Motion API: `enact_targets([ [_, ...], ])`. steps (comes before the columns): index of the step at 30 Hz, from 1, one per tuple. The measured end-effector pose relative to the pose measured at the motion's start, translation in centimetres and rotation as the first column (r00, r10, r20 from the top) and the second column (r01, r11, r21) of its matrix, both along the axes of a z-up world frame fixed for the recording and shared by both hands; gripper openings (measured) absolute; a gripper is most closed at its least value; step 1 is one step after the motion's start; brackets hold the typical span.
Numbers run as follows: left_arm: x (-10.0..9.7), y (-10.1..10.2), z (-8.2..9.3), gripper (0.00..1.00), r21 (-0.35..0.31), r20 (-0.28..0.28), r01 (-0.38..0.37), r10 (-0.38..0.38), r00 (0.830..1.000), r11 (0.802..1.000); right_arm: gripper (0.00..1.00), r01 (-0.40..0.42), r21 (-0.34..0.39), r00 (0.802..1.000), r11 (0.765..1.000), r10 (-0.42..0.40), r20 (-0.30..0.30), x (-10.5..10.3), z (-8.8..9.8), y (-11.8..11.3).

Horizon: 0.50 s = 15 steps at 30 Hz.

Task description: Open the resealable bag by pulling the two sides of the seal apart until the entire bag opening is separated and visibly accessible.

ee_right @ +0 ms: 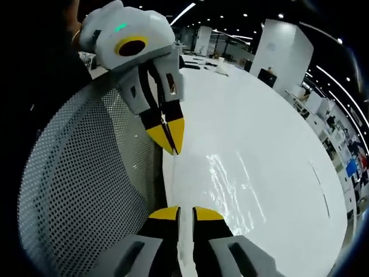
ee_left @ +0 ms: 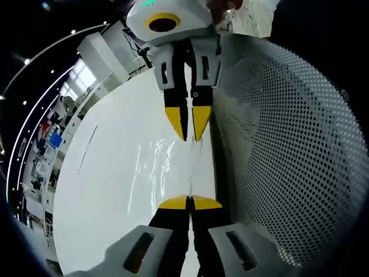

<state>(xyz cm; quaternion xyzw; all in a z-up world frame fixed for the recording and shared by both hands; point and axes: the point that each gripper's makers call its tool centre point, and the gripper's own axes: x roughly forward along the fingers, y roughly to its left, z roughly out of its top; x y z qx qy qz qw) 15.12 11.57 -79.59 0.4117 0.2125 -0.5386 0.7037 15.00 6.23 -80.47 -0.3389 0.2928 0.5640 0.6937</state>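
The resealable bag (ee_left: 167, 167) lies stretched between the left gripper (ee_left: 189, 203) and right gripper (ee_right: 185, 213), both clamped on its edge.

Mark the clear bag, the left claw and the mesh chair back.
clear bag (ee_left: 155, 167): left gripper view, glossy film.
left claw (ee_left: 189, 202): left gripper view, between yellow tips.
mesh chair back (ee_left: 288, 144): left gripper view, perforated panel.

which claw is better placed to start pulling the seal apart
Probably left. The left claw has its jaws pressed together on the edge of the clear bag, while the right claw shows a gap between its jaws around the film, so its hold looks less certain.
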Motion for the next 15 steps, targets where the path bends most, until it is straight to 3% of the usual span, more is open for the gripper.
enact_targets([
  [10, 0.5, -0.5, 0.9, 0.0, -0.018, 0.03, -0.001, 0.002, 1.0, 1.0, 0.0, 0.032, 0.03, 0.999, 0.999, -0.032, 0.002, 1.4, 0.1, 1.1],
  [15, 1.5, -0.2, 1.7, 0.0, -0.033, 0.084, -0.042, 0.045, 0.995, 0.999, 0.0, 0.049, 0.035, 0.999, 0.998, -0.049, -0.001, 1.9, 0.3, 1.4],
])
